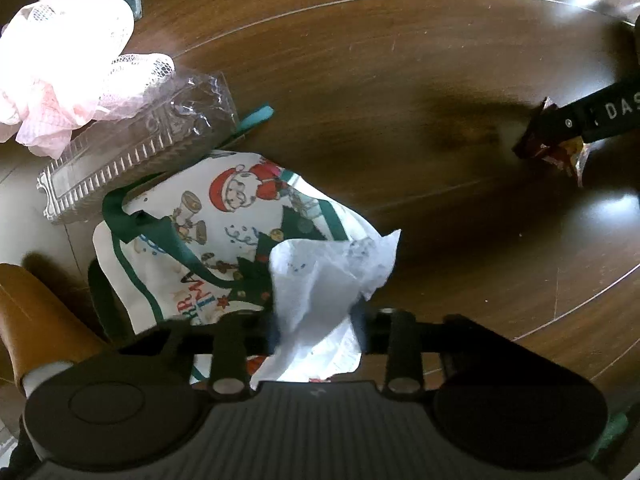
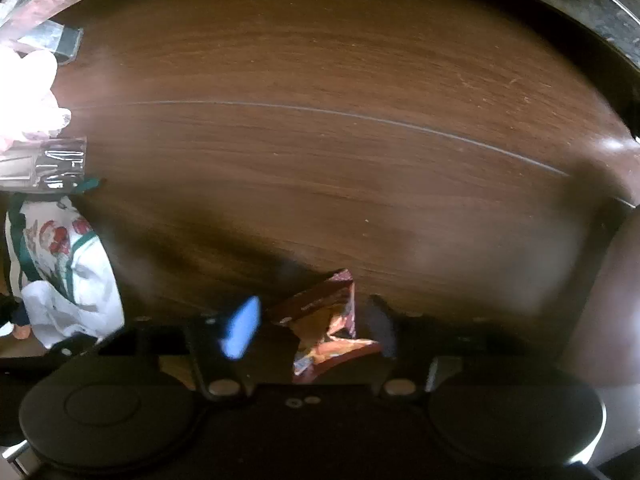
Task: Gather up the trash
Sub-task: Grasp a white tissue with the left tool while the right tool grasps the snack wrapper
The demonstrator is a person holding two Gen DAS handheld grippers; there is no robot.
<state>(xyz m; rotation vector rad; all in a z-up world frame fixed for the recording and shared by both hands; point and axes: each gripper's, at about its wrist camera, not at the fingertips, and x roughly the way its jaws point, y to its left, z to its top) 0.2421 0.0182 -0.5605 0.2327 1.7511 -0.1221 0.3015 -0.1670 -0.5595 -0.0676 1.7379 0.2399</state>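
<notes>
White tissue (image 1: 316, 280) clamped in left gripper (image 1: 316, 320); right gripper (image 2: 312, 320) straddles brown wrapper (image 2: 324, 320), pad contact unclear.

The desk (image 1: 400, 92) under me is dark wood, polished and glossy, with fine scratches. In my left fingers (image 1: 276, 328) the tissue (image 1: 320, 276) is thin, matt, crumpled paper. The printed bag (image 1: 192, 240) looks smooth. The tray (image 1: 140, 148) is clear, ribbed, shiny plastic; the netting (image 1: 68, 80) is soft pink mesh. The wrapper (image 2: 328, 320) between my right fingers (image 2: 242, 326) is glossy creased foil.
</notes>
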